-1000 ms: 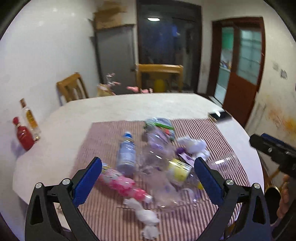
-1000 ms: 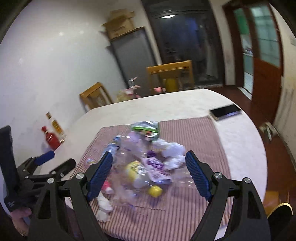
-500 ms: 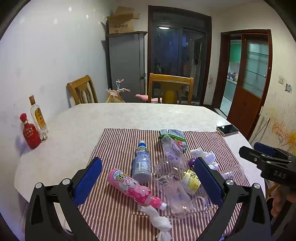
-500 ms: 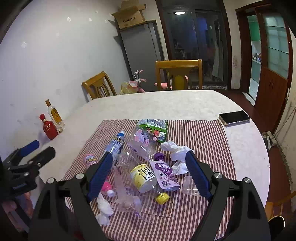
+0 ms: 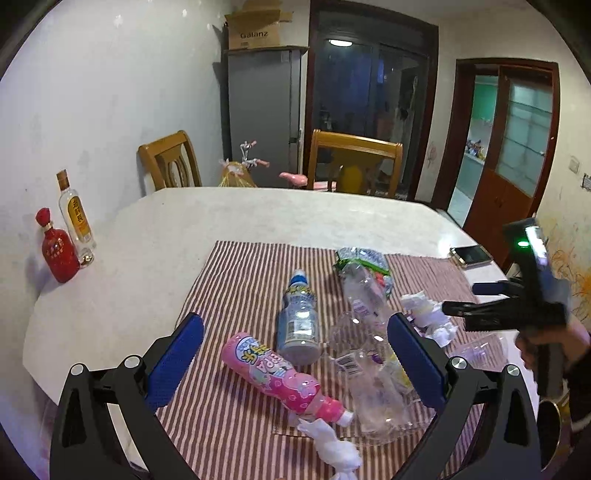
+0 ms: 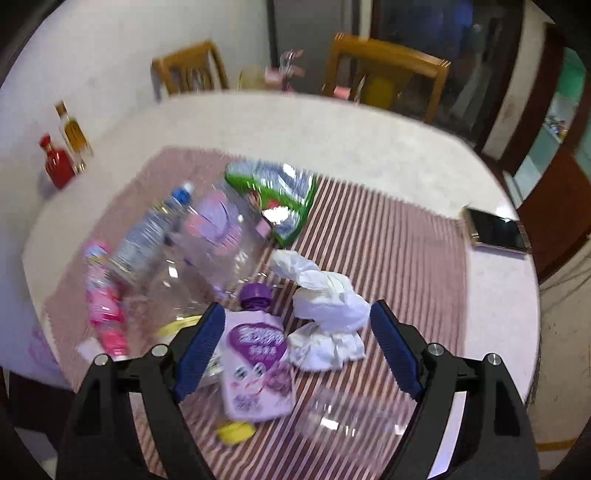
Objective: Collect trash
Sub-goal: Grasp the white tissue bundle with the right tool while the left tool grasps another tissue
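Striped cloth [image 5: 240,288] holds crumpled tissues [image 6: 325,295], crushed clear bottles [image 5: 369,369] and a pink bottle [image 5: 273,373]; both jaws gape, empty.

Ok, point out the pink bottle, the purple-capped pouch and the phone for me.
pink bottle [image 5: 275,376]: left wrist view, on its printed pink body, lying on the striped cloth.
purple-capped pouch [image 6: 258,354]: right wrist view, on its purple label.
phone [image 6: 496,230]: right wrist view, on its dark screen.

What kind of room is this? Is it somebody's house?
Most likely a home dining room. There is a big table with wooden chairs pushed up to it, a grey fridge with a cardboard box on top, and a child's pink bike behind.
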Available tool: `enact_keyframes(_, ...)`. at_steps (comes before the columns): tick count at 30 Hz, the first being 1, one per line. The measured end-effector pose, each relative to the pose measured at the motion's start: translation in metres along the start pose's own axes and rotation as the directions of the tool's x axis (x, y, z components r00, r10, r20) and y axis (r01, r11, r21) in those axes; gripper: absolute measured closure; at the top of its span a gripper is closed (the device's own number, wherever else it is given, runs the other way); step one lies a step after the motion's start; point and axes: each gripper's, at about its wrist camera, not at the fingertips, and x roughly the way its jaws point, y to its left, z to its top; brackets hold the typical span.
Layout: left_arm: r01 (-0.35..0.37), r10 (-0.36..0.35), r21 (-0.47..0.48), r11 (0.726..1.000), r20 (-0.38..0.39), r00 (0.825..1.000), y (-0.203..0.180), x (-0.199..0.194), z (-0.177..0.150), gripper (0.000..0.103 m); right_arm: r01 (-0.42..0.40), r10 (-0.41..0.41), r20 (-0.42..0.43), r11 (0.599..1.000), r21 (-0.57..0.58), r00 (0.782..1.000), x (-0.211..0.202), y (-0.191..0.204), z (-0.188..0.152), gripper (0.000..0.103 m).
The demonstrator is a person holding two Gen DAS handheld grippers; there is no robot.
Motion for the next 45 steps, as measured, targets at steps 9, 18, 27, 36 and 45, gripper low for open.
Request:
enact_keyframes(9, 0.008, -0.013, -0.043, 0.999, -0.122, 0.992, 0.021, 0.025, -0.016, 0.006, 0.079, -0.076, -0.230, 0.997, 0.004, 0.970, 0.095, -0.021, 0.003, 0.030)
enact_keyframes(18, 0.000, -0.023, -0.095, 0.995, -0.246, 0.969, 0.037, 0.059, -0.040, 0.006, 0.027, -0.015, -0.115, 0.994, 0.108, 0.993, 0.058, -0.036, -0.007, 0.074)
enact_keyframes(27, -0.060, -0.017, -0.182, 0.982, -0.391, 0.920, 0.045, 0.087, -0.074, 0.006, -0.096, 0.080, 0.083, 0.973, 0.209, 0.993, -0.026, -0.037, -0.024, 0.073)
enact_keyframes(36, 0.062, -0.089, -0.073, 0.995, -0.470, 0.878, -0.010, 0.089, -0.118, 0.006, -0.143, 0.117, 0.135, 0.969, 0.202, 0.984, -0.051, -0.032, -0.018, 0.072)
enact_keyframes(45, 0.126, -0.105, 0.007, 0.992, -0.507, 0.855, -0.034, 0.114, -0.142, 0.053, -0.152, 0.118, 0.166, 0.965, 0.214, 0.979, -0.064, -0.035, -0.026, 0.070)
